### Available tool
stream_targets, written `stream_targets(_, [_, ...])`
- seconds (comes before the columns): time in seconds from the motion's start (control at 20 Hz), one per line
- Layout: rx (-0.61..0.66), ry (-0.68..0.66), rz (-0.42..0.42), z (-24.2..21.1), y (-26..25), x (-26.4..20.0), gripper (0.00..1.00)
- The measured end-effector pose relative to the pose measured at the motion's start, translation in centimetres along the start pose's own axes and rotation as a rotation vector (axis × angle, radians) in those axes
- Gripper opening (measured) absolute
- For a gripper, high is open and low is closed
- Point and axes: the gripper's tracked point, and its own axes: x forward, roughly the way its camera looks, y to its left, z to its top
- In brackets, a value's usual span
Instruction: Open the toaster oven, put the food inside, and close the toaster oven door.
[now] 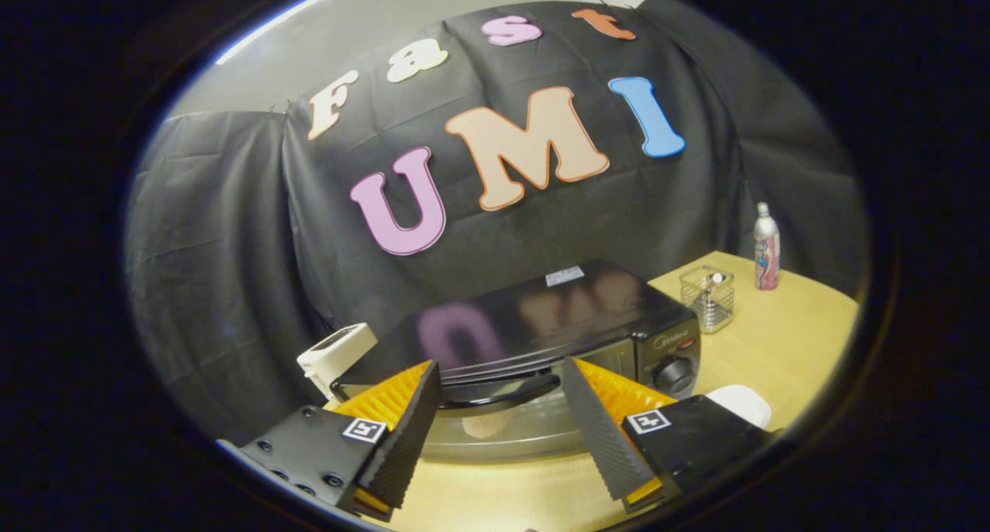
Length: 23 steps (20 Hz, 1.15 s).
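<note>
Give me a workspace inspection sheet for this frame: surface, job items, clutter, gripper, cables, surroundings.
Surface: light wooden table.
Job's things: black toaster oven, door looks shut, handle between the fingers; pale food seen through the glass.
Clutter: wire basket and bottle beyond the oven; white device beside it; white object by one finger.
Gripper: gripper open, fingers either side of the handle, not pressing.
Cables: nothing seen.
Surroundings: black cloth wall.

black cloth wall [232,246], wooden table [781,339]
</note>
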Motion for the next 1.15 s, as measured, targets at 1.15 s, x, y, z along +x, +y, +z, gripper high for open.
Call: stream_targets(1.15, [-0.380, -0.161, 0.162, 16.7, 9.6, -13.6, 1.00])
